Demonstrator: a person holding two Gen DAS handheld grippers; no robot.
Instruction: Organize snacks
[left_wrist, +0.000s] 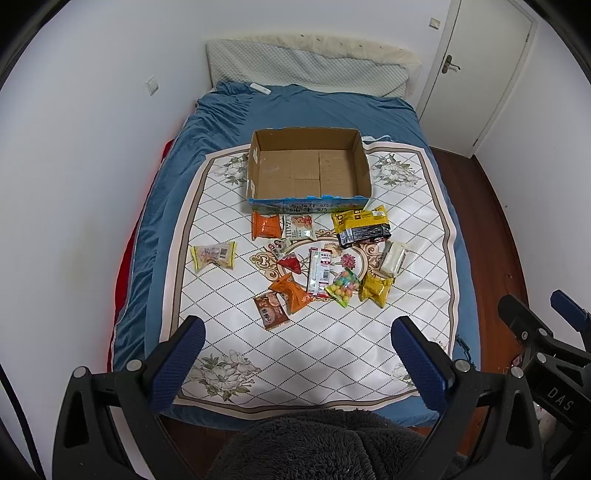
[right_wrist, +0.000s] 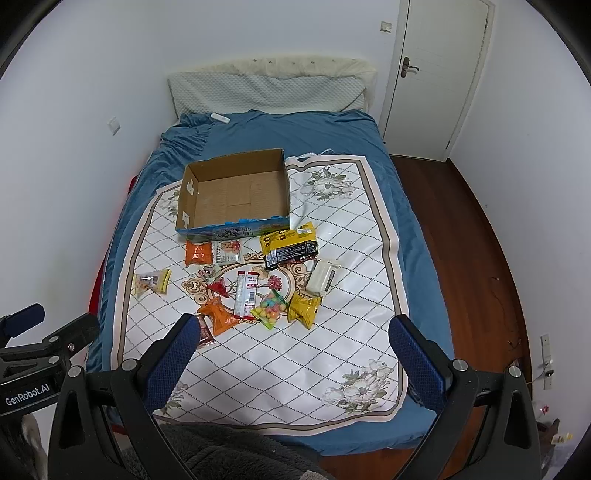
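An empty open cardboard box (left_wrist: 308, 168) (right_wrist: 236, 195) sits on a white patterned mat (left_wrist: 258, 332) (right_wrist: 280, 354) on the bed. Several snack packets lie scattered in front of it: an orange packet (left_wrist: 265, 225), a yellow and black bag (left_wrist: 361, 225) (right_wrist: 290, 245), a candy bag (left_wrist: 343, 287) (right_wrist: 269, 308), a yellow packet (left_wrist: 376, 290) (right_wrist: 303, 308), a lone packet at the left (left_wrist: 213, 255) (right_wrist: 152, 281). My left gripper (left_wrist: 297, 354) is open and empty above the mat's near end. My right gripper (right_wrist: 293, 354) is open and empty too, and shows at the right of the left wrist view (left_wrist: 535, 314).
The bed has a blue sheet (left_wrist: 295, 110) and a pillow (left_wrist: 306, 62) at the head. White walls flank the left side. A white door (right_wrist: 439, 74) and wooden floor (right_wrist: 480, 240) are to the right. A dark fuzzy garment (left_wrist: 317, 443) is at the bottom.
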